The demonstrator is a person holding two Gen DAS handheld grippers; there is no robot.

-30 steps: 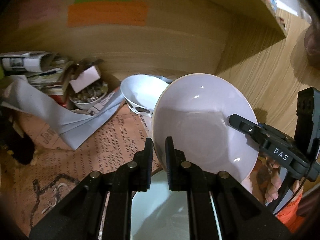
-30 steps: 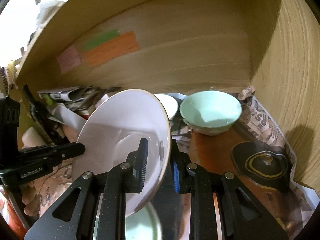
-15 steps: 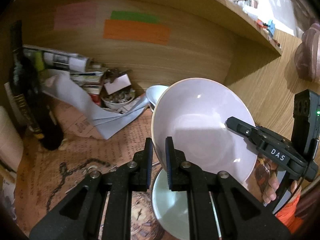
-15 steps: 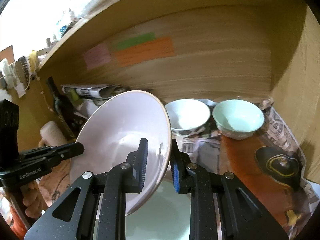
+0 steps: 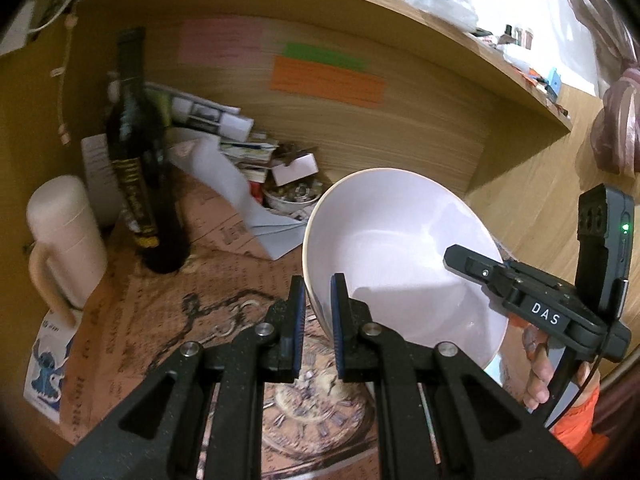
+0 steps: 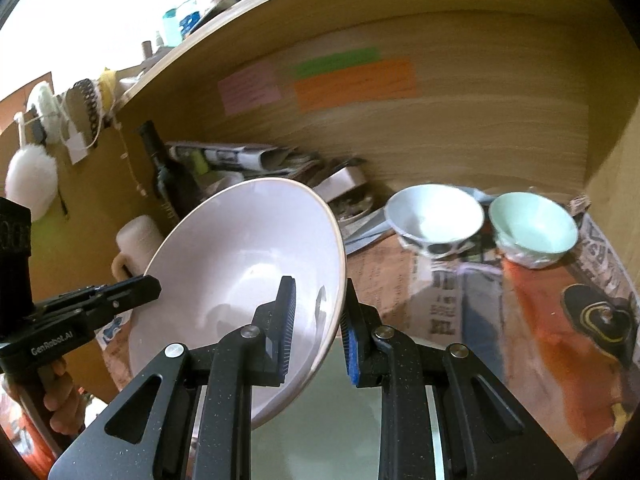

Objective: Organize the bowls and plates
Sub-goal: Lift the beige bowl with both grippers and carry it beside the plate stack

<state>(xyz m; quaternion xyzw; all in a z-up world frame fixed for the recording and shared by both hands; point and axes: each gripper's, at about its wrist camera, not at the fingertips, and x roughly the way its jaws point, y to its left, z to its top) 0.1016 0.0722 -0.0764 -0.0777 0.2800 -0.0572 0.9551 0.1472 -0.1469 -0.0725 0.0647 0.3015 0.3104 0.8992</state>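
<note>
A large pale lilac bowl is held in the air, tilted, between both grippers. My left gripper is shut on its left rim. On the opposite rim my right gripper is shut. A white bowl with a dark pattern and a mint green bowl stand side by side at the back right of the shelf. Under the held bowl a pale green dish shows between my right fingers.
A dark bottle, a cream mug, folded newspapers and a small bowl of trinkets crowd the back left. Printed paper lines the shelf floor. Wooden walls close the back and right; a black lid lies at right.
Both grippers have carried the lilac bowl to the left and back from the shelf's rear. The bottle and mug have come into view. The white and green bowls now lie farther right.
</note>
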